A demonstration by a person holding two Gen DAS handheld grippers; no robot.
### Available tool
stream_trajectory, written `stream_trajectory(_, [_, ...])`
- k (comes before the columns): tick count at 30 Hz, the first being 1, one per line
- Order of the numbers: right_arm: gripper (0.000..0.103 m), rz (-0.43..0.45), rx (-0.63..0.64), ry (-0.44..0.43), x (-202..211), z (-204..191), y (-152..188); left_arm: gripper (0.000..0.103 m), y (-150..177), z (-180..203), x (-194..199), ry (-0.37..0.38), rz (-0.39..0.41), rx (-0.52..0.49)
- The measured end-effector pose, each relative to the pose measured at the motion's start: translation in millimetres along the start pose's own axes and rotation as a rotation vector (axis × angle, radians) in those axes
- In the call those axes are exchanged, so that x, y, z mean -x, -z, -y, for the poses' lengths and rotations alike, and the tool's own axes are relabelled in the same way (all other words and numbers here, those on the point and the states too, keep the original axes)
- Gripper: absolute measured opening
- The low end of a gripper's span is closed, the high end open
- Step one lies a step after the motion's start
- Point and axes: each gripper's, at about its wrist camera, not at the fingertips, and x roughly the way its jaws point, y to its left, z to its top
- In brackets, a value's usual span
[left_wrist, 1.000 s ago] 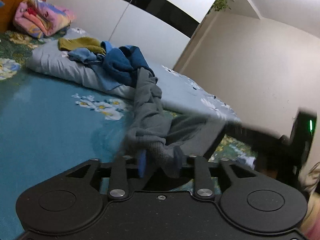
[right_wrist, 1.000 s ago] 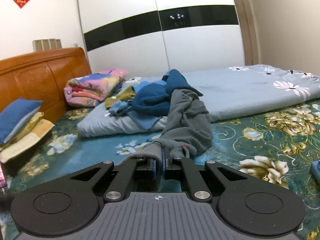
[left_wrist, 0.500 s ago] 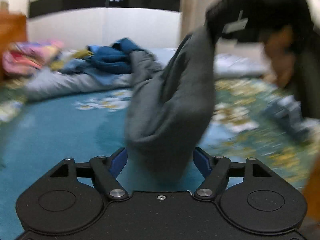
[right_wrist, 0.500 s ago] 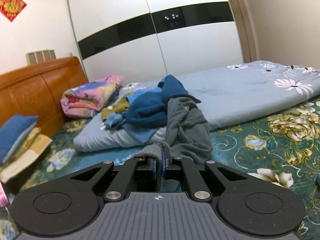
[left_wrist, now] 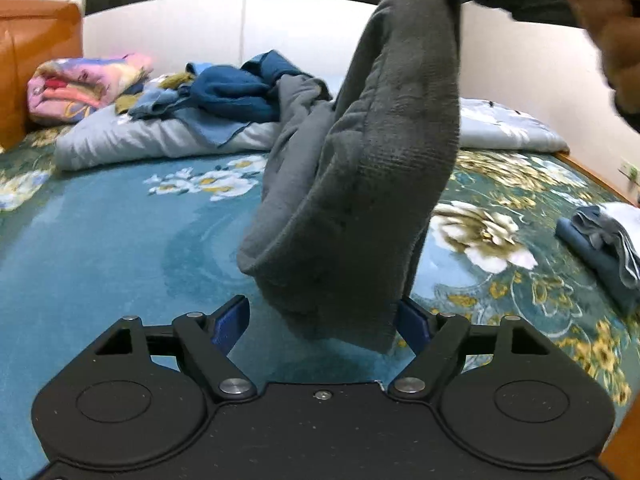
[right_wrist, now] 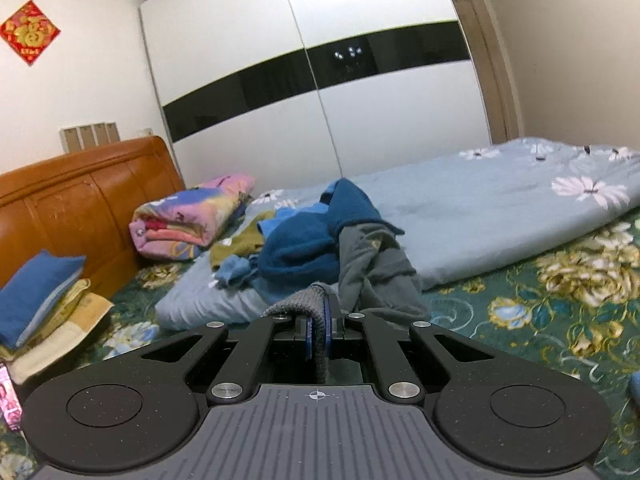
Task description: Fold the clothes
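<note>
Teal floral bedspread (left_wrist: 100,248) w/ clothes pile (right_wrist: 304,248) before white wardrobe (right_wrist: 360,128); grey garment (left_wrist: 360,200) hangs lengthwise, top at clamped right gripper (right_wrist: 319,334), hem betw. opening left gripper (left_wrist: 322,322) pads, untouched.

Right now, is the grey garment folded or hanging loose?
Hanging loose: the grey garment dangles unfolded from the shut right tool.

Grey sweater (left_wrist: 384,168), teal bedspread (left_wrist: 100,240) with white and gold flowers, pale blue quilt (right_wrist: 480,216) with white daisies, dark blue garment (right_wrist: 304,248), pink patterned blanket (right_wrist: 188,216), orange wooden headboard (right_wrist: 80,200), white wardrobe (right_wrist: 320,128) with black band
</note>
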Motion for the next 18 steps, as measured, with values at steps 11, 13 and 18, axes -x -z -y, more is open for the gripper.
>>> stream_trajectory(11, [0.004,0.034,0.035,-0.006,19.7,5.4,-5.5,0.001,-35.4,-52.5,12.9,-0.046,0.078,0.163])
stream_trajectory(13, [0.004,0.038,0.041,-0.004,20.6,5.3,-8.0,0.001,-50.8,-65.3,16.2,-0.062,0.108,0.17])
stream_trajectory(18, [0.004,0.06,0.07,0.019,26.9,1.0,-22.4,0.001,-99.1,-86.3,38.7,-0.091,0.218,0.154])
